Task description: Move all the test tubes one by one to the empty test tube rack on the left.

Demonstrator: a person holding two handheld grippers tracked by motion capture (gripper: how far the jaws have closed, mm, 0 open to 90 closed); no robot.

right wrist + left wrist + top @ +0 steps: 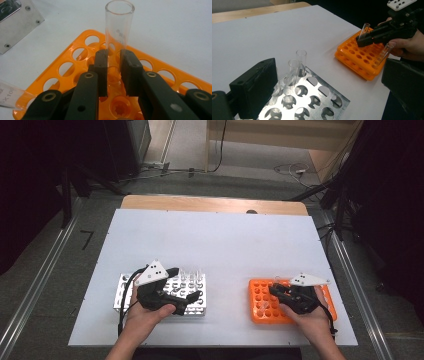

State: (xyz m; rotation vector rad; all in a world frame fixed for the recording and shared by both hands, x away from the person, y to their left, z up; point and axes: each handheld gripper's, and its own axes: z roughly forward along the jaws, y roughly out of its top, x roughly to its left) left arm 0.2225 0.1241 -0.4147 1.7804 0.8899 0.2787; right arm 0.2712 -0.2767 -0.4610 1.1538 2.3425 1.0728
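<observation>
Clamping a glass tube [117, 35] over the orange rack [75, 62], right hand-held gripper [113, 72]; left hand-held gripper [182, 296] jaws apart above metal rack [312, 97].

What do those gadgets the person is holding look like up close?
Each hand-held gripper, left and right, is a black pistol-shaped tool with two flat black jaws joined by brass-ringed pivots. On top sits a pale grey three-cornered plate with dark dots. A black cable trails from the left one. The forearms are bare, without sleeves.

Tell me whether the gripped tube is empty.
Empty: the tube in the right gripper is clear glass, with the orange rack visible through it.
</observation>
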